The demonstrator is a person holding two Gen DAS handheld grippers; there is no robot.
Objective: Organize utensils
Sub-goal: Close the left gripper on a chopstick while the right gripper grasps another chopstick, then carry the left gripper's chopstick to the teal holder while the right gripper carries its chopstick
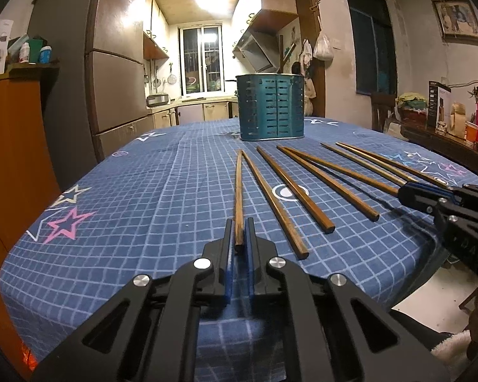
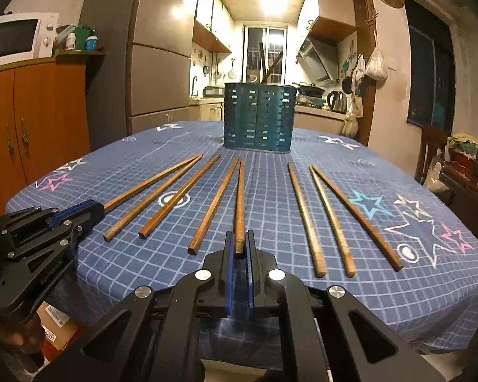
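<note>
Nearest you, your left gripper point(image 1: 238, 234) has its jaws pinched narrow on the near end of the leftmost chopstick point(image 1: 238, 197), and your right gripper point(image 2: 239, 243) is clamped the same way on the butt of a middle chopstick point(image 2: 239, 203); both sticks seem to lie flat on the cloth, not yet lifted. Around them the other chopsticks point(image 2: 306, 216) fan out in a loose row, slim, squared at the thick end, tapering toward the far tips, their brown wood worn and matte. They rest on a tablecloth point(image 2: 398, 302), soft blue fabric gridded in white with printed stars. Beyond the tips stands the utensil holder point(image 2: 259, 117), a teal metal caddy with slotted walls and a rounded footprint, well apart from your grippers; a couple of dark sticks already poke up from it. So, by my reckoning, you are early on: nine sticks remain on the table, two of them gripped and ready to carry across.
</note>
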